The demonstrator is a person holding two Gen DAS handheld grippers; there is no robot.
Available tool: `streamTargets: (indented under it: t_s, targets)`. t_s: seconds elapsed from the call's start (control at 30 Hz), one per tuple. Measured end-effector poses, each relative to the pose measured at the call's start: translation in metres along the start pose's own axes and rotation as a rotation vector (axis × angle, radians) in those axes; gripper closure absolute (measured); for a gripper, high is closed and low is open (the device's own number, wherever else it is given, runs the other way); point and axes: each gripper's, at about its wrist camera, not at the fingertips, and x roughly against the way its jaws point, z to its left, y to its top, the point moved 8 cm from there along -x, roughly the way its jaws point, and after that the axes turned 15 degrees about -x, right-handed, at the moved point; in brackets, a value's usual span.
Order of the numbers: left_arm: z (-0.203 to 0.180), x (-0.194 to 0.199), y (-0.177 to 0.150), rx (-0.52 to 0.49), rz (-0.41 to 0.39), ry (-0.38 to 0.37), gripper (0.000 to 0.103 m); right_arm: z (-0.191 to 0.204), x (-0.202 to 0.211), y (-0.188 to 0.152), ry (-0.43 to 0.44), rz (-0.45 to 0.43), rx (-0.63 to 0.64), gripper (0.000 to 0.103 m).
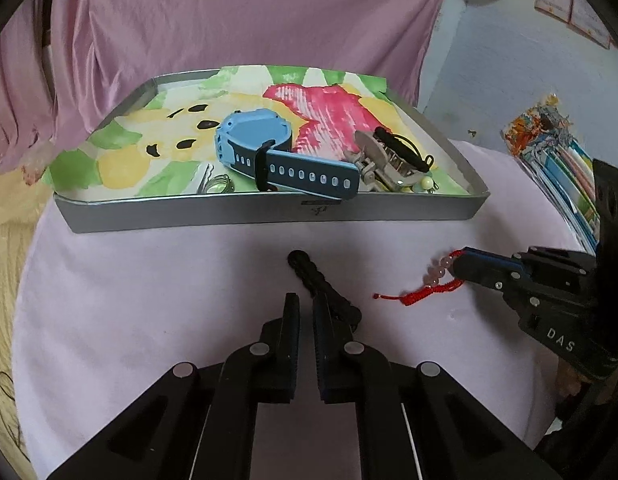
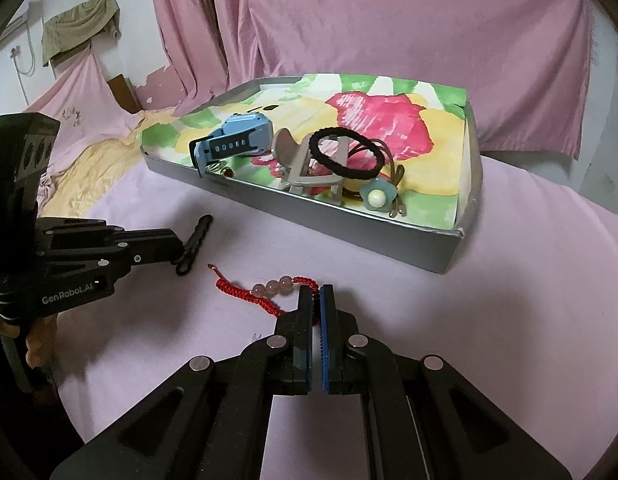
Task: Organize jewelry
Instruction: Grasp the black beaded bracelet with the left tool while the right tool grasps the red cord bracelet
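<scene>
A: Where was the red bracelet (image 2: pixel 265 292)?
B: On the pink worktop (image 2: pixel 429 320), near the tray (image 2: pixel 349 224); the right tool (image 2: pixel 316 289) had closed on its cord.
A: The left tool (image 1: pixel 306 298)?
B: Nearly closed, pinching a black hair clip (image 1: pixel 313 276).

Soft, even indoor light, faint shadows, no glare; strong fisheye curvature, dark vignetted corners.
</scene>
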Motion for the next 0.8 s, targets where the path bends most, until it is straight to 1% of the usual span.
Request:
streamTargets:
  t_s: [0.1, 0.23, 0.33, 0.47, 0.57, 0.77, 0.8]
  targets:
    - [0.001, -0.001, 0.001, 0.034, 0.001, -0.017, 0.093, -0.002, 0.001, -0.001, 0.001, 0.001, -0.008, 0.100]
    - [-0.002, 0.000, 0.001, 0.053, -0.003, -0.029, 0.082, -0.007, 0.002, -0.002, 0.002, 0.005, -0.017, 0.100]
    - [-0.007, 0.000, 0.001, 0.050, -0.007, -0.031, 0.077, -0.011, 0.004, -0.003, 0.000, 0.004, -0.026, 0.100]
    - [-0.013, 0.001, 0.001, 0.049, -0.012, -0.044, 0.075, -0.013, 0.003, -0.003, 0.004, 0.006, -0.036, 0.100]
    - [-0.017, 0.000, 0.004, 0.044, -0.014, -0.046, 0.070, -0.013, 0.003, -0.004, 0.006, 0.006, -0.034, 0.100]
    - [-0.023, -0.005, 0.009, 0.002, -0.011, -0.029, 0.063, -0.015, 0.004, -0.004, 0.009, 0.007, -0.041, 0.100]
    - [-0.024, -0.006, 0.010, -0.005, -0.012, -0.031, 0.060, -0.015, 0.004, -0.004, 0.010, 0.007, -0.043, 0.100]
